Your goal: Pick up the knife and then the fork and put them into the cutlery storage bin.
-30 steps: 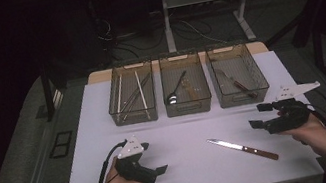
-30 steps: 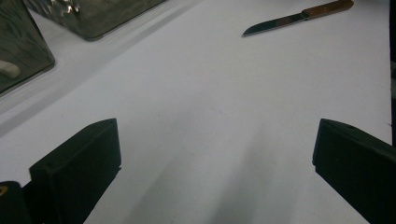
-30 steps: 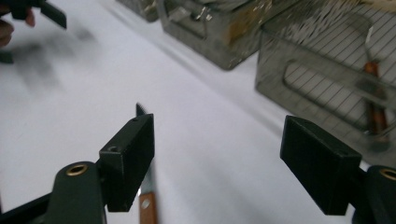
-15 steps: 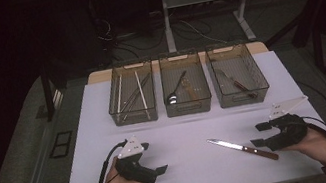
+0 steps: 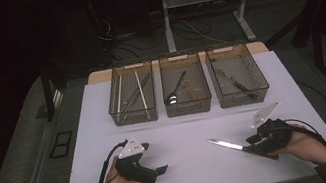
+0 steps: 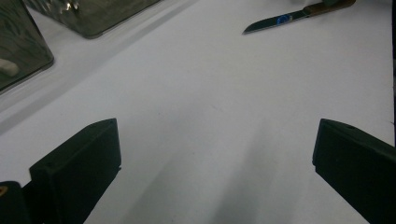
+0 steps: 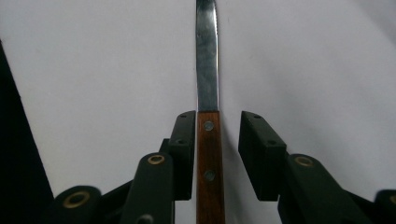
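Note:
A knife with a brown wooden handle (image 7: 208,158) and steel blade (image 5: 226,144) lies on the white table (image 5: 183,128) at the front right, tip pointing left. My right gripper (image 5: 254,145) straddles the handle. In the right gripper view the right gripper (image 7: 218,116) has its left jaw against the wood and a narrow gap at its right jaw; the jaws have just been closing. My left gripper (image 5: 155,158) rests at the front left, held by a hand. Its jaws stand wide open over bare table in the left gripper view (image 6: 217,128), the knife (image 6: 285,18) far ahead.
Three clear trays stand in a row at the back of the table. The left tray (image 5: 135,120) holds long thin rods, the middle tray (image 5: 190,112) a spoon, the right tray (image 5: 244,102) another knife. Dark floor and cables lie beyond.
My right gripper has moved down and toward the table's front onto the knife's handle, and its jaws have narrowed around it. The left gripper has stayed put.

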